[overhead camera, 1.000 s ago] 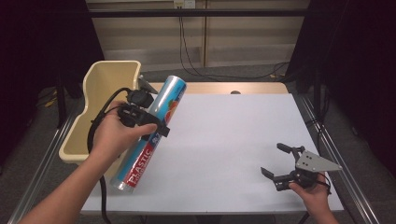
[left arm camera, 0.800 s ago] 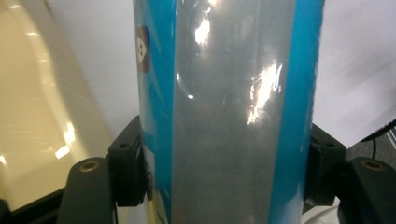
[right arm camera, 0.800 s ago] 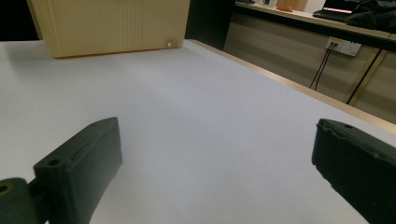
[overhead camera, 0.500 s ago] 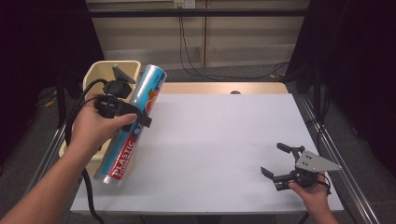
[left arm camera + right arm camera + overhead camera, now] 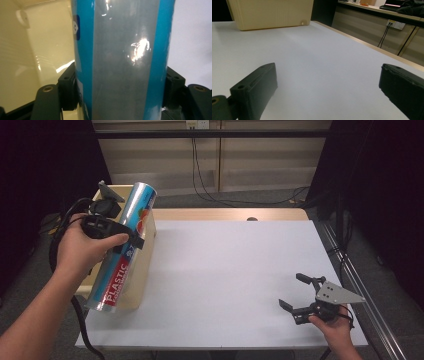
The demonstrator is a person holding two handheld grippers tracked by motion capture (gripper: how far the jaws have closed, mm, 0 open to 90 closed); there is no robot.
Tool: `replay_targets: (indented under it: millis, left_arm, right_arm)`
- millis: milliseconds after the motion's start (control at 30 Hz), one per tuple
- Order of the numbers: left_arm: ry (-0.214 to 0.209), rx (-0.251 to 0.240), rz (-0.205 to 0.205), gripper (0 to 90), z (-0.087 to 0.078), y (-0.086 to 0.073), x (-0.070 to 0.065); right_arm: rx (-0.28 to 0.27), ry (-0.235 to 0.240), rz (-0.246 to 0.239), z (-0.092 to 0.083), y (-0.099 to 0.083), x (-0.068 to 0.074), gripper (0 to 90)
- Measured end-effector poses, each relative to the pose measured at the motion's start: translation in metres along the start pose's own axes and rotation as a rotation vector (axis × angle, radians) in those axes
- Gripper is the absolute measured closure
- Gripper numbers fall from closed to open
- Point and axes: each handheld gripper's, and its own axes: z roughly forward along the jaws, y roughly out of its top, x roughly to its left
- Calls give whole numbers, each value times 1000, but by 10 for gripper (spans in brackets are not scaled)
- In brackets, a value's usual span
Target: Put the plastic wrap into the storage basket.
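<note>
Bench wide open from middle to right edge; the cream bin blocks the left edge, roll slanting over it.

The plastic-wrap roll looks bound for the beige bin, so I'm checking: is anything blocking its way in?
Nothing visible does. The roll, clamped in the left gripper, hangs tilted over the bin's right wall, and the bin interior seen beside it looks bare.
</note>
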Motion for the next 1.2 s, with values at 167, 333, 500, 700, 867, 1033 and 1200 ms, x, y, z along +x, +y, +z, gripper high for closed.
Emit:
replay_targets:
  millis: [167, 333, 500, 700, 867, 1033, 1200]
  left_arm:
    - [19, -1, -30, 321, 2, 0, 11]
    - [42, 5, -55, 321, 7, 2, 20]
    - [53, 15, -79, 321, 12, 4, 28]
    - [70, 23, -98, 321, 16, 5, 36]
    - [86, 34, -111, 321, 21, 4, 41]
    - [92, 29, -124, 321, 22, 3, 47]
    - [103, 28, -119, 320, 26, 2, 47]
  right_arm:
    - [2, 2, 0, 1, 0, 0, 13]
    - [2, 2, 0, 1, 0, 1, 13]
    - [1, 4, 2, 1, 0, 0, 13]
    - [0, 6, 4, 1, 0, 1, 13]
    - [1, 7, 1, 0, 0, 1, 13]
    - [3, 10, -1, 1, 0, 1, 13]
    - [3, 11, -4, 1, 0, 1, 13]
